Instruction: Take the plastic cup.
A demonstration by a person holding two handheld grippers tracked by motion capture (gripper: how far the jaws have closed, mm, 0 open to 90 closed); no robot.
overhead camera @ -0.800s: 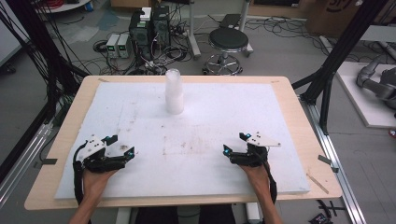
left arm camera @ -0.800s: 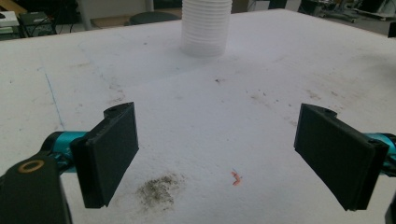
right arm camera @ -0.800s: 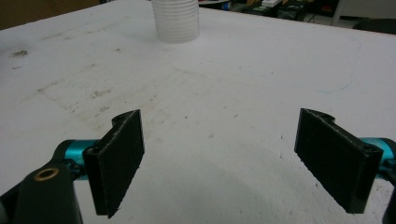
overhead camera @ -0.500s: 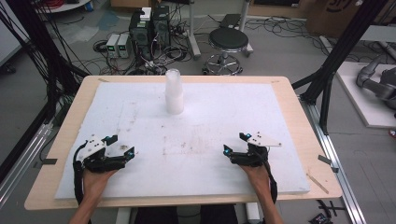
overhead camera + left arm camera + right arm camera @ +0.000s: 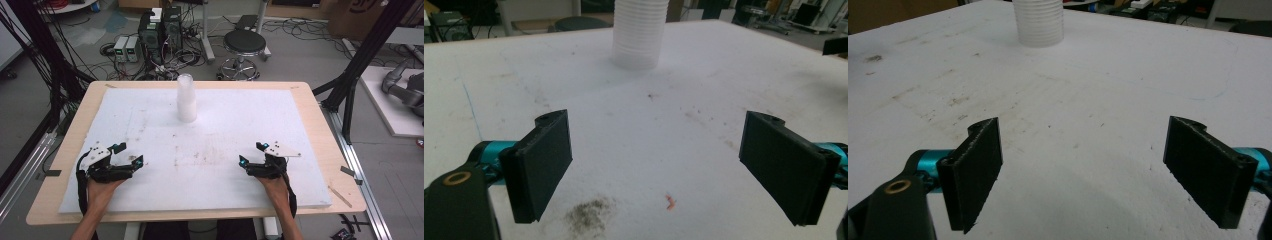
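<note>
Resting near the bench's front edge, the left tongs (image 5: 131, 153) and right tongs (image 5: 250, 153) gape wide with nothing between them. Beyond, well apart, the stack of white cups (image 5: 186, 98) stands upright, long axis vertical, on the stained white mat (image 5: 300, 125), path unobstructed.

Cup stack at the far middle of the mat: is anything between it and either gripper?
Nothing visible. Bare white mat lies between the cup stack and both the left gripper and the right gripper. Both have open, empty jaws.
</note>
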